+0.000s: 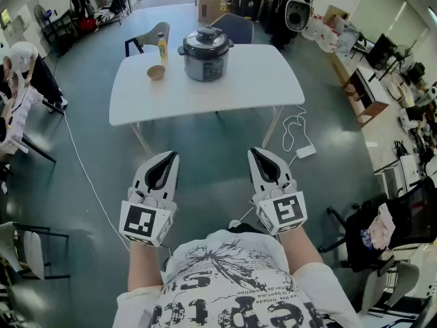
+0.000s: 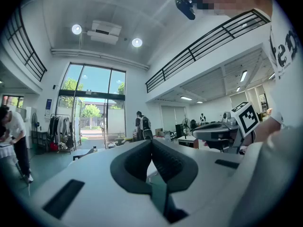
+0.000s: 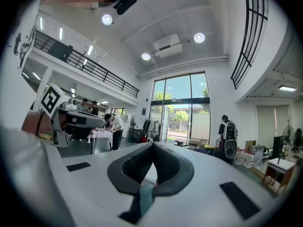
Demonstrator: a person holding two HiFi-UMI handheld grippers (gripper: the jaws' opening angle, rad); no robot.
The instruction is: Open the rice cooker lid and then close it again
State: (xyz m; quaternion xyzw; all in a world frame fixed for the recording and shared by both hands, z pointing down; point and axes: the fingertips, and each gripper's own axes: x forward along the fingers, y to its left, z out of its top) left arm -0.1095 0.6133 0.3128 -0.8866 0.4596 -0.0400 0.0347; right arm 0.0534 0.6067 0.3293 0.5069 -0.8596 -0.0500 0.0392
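A dark rice cooker (image 1: 205, 53) with its lid down stands on a white table (image 1: 259, 80) far ahead of me in the head view. My left gripper (image 1: 168, 158) and right gripper (image 1: 259, 153) are held level side by side over the floor, well short of the table. Both have their jaws shut with nothing between them. In the left gripper view the left gripper (image 2: 151, 143) has its tips touching. The right gripper (image 3: 152, 147) looks the same in its own view, and the cooker is hidden behind the jaws in both.
A small bowl (image 1: 156, 72) and a yellow bottle (image 1: 162, 46) sit on the table left of the cooker. Chairs (image 1: 150, 38) stand behind it. A power strip and cable (image 1: 300, 142) lie on the floor to the right. People stand at the left edge.
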